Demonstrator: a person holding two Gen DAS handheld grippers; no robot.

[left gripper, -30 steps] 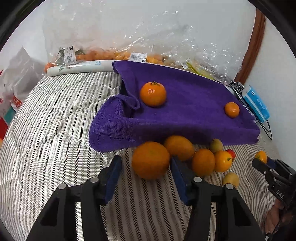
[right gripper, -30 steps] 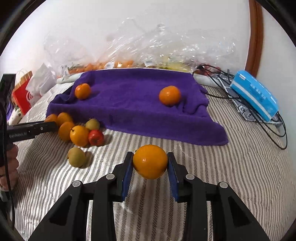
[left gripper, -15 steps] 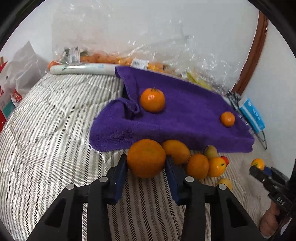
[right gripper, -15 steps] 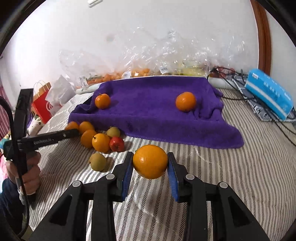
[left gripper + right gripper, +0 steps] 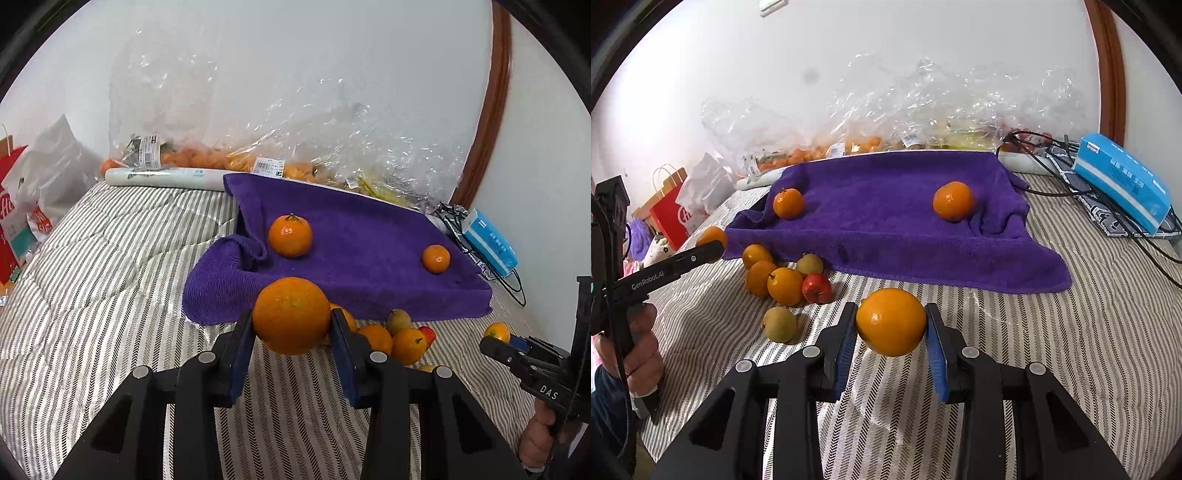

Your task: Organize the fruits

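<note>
Both views are bright and evenly lit, soft indoor light with only faint shadows under the fruit on the purple towel. Heavy fisheye warp though: black corners around the circular frame, and the striped bedcover bends hard toward the edges. The clear plastic bags along the top middle throw lots of little white glints, and sharpness drops off a bit toward the rim.

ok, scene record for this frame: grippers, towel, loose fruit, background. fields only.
left gripper: shut on large orange
right gripper: shut on yellow-orange fruit
purple towel: two oranges on it
loose pile: on striped bedding beside towel's near edge
background: plastic bags, blue box
</note>
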